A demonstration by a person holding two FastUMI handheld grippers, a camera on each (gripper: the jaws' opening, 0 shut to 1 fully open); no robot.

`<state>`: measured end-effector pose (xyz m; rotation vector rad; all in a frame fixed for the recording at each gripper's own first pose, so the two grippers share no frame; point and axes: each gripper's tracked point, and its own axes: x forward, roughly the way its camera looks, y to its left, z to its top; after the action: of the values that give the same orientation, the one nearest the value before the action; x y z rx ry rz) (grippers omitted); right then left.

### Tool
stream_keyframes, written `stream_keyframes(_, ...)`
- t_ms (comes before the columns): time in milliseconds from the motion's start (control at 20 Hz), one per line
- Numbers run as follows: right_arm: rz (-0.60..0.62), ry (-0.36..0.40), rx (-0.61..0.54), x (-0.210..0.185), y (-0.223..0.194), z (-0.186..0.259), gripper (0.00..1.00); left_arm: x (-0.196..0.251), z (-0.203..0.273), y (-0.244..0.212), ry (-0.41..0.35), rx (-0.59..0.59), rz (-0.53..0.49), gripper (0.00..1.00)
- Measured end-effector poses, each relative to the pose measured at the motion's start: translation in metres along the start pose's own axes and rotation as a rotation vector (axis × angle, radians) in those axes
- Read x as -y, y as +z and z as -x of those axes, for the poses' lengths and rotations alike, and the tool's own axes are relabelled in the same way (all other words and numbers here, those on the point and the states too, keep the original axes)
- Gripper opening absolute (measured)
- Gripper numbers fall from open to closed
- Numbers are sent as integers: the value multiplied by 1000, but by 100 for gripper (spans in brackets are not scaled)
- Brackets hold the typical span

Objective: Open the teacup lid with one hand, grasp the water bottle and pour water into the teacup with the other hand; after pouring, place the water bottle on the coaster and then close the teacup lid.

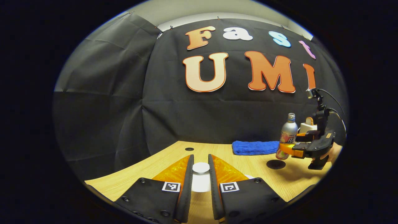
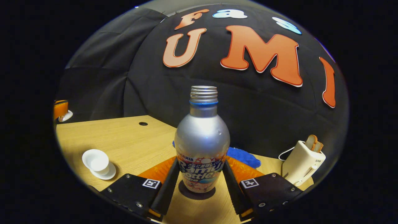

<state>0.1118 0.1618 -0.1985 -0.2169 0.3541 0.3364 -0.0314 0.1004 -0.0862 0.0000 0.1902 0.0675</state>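
Observation:
My left gripper [image 1: 200, 174] is shut on the white teacup lid [image 1: 200, 168], whose round knob sits between the two fingers. From the right gripper view, that gripper [image 2: 60, 109] hangs at the far left with the lid [image 2: 65, 116] in it. The white teacup [image 2: 96, 160] stands uncovered on its saucer [image 2: 108, 173]. My right gripper [image 2: 199, 183] is shut on the silver water bottle [image 2: 202, 140], which is upright and uncapped. The bottle [image 1: 288, 130] is low over the black coaster [image 1: 275, 164]; I cannot tell if they touch.
A folded blue cloth [image 1: 255, 147] lies at the back of the wooden table [image 1: 161, 168]. A white toaster [image 2: 303, 161] with bread in it stands at the right. A small round hole [image 2: 143, 123] is in the tabletop near the wall.

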Motion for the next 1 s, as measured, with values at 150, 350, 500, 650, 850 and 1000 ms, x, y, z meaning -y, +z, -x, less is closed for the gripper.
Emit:
stream_keyframes(150,-31,5,-35,0,-13,-12,79,7,-2,-1,-15,1,10,32)
stream_keyframes(350,-74,-10,-45,5,-25,-19,79,13,-5,-3,-27,-6,15,32)
stream_keyframes(500,-117,-13,-62,8,-34,-25,79,21,-10,-6,-43,-11,28,33)
stream_keyframes(650,-141,-15,-97,6,-47,-30,79,37,-18,-12,-72,-23,43,32)
stream_keyframes(850,-155,-22,-78,7,-48,-32,79,63,-29,-20,-118,-35,61,32)
stream_keyframes(1000,-147,-11,-103,3,-56,-29,82,79,-37,-36,-143,-69,65,33)
